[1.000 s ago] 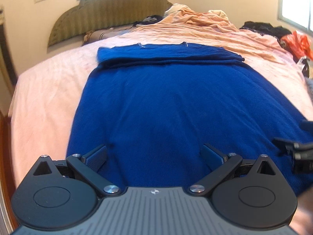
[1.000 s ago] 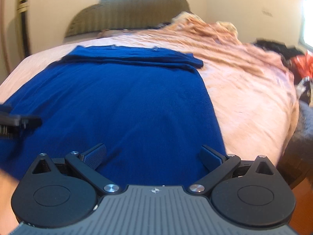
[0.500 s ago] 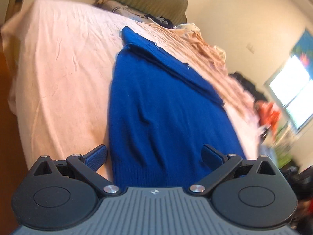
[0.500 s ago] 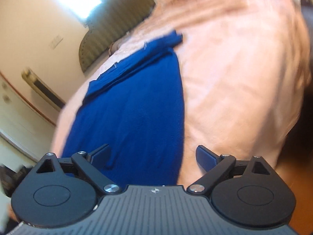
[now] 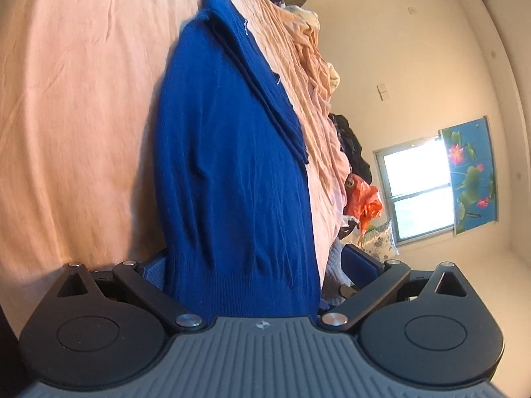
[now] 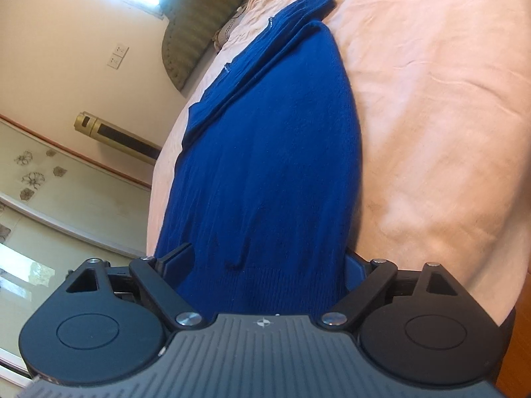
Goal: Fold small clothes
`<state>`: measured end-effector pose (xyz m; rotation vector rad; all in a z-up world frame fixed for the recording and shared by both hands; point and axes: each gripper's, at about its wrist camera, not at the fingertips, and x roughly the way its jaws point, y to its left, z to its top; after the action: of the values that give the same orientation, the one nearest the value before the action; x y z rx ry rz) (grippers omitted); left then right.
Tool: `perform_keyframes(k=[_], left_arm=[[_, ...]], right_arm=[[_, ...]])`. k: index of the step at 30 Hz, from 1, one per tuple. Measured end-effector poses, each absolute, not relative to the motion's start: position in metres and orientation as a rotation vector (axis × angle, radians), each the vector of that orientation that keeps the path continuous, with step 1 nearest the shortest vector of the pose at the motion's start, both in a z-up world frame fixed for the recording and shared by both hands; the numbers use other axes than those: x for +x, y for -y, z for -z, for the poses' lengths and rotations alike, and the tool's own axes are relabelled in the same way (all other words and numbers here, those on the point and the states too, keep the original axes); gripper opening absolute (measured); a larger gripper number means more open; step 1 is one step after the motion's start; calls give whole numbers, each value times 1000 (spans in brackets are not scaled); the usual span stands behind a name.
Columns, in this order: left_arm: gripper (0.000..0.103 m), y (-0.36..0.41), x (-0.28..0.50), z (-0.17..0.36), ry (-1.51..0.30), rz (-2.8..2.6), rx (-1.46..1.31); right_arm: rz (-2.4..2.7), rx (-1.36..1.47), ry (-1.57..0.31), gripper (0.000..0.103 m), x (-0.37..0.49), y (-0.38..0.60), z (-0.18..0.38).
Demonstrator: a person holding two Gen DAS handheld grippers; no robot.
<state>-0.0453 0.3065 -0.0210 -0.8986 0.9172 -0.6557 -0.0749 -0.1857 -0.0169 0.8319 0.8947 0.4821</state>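
Note:
A dark blue knit sweater (image 5: 232, 165) lies flat on the pink bed sheet (image 5: 76, 116), its far end folded over into a band (image 5: 265, 93). My left gripper (image 5: 255, 262) is rolled on its side and open, its fingers straddling the ribbed hem at one near corner. The same sweater (image 6: 272, 152) fills the right wrist view, with the folded band (image 6: 265, 53) at its far end. My right gripper (image 6: 265, 258) is also tilted and open, and the hem at the other near corner runs between its fingers. Each gripper body hides the hem's very edge.
A crumpled peach blanket (image 5: 315, 59) lies beyond the sweater. Dark clothes (image 5: 351, 146) and an orange bag (image 5: 363, 199) sit at the far side of the bed, near a window (image 5: 418, 192). The headboard (image 6: 205, 16) and wall stand behind; bare sheet (image 6: 431, 116) lies beside the sweater.
Both grippers have rolled sideways and come in low at the sweater's near hem. The hem now lies between each open pair of fingers. The sweater itself has not moved.

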Motion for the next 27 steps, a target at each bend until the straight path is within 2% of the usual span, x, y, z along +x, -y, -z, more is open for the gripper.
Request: perform_keyframes(k=[1, 2, 3, 4, 5, 6, 7, 8, 9, 10, 16, 21, 27], left_arm=[[100, -306, -45, 20, -923, 654, -883], [91, -303, -45, 19, -928, 639, -856], [73, -301, -45, 19, -938, 607, -824], [62, -299, -45, 20, -957, 572, -792], [48, -297, -44, 21, -973, 538, -759], [42, -295, -44, 21, -979, 520, -728], [40, -293, -45, 20, -976, 515, -708], [31, -292, -46, 20, -974, 511, -694], [10, -290, -47, 20, -977, 510, -675], [5, -289, -48, 20, -984, 510, -649], [5, -286, -54, 6, -949, 531, -568], [5, -297, -40, -30, -863, 607, -597], [5, -280, 51, -77, -759, 675, -570]], right_arm=[[-480, 846, -896, 78, -75, 187, 18], [-473, 852, -899, 65, -76, 188, 19], [-461, 848, -910, 56, -77, 189, 20], [-444, 834, -922, 48, -78, 189, 22], [-435, 824, -921, 48, -80, 190, 22], [-439, 827, -918, 48, -81, 190, 22], [-441, 829, -913, 41, -83, 191, 23], [-432, 821, -913, 29, -84, 191, 23], [-420, 804, -919, 18, -84, 190, 24], [-409, 796, -929, 11, -83, 190, 25], [-436, 810, -900, 11, -86, 197, 23], [-513, 869, -826, 11, -70, 205, 3], [-579, 975, -649, 11, 30, 214, -41]])
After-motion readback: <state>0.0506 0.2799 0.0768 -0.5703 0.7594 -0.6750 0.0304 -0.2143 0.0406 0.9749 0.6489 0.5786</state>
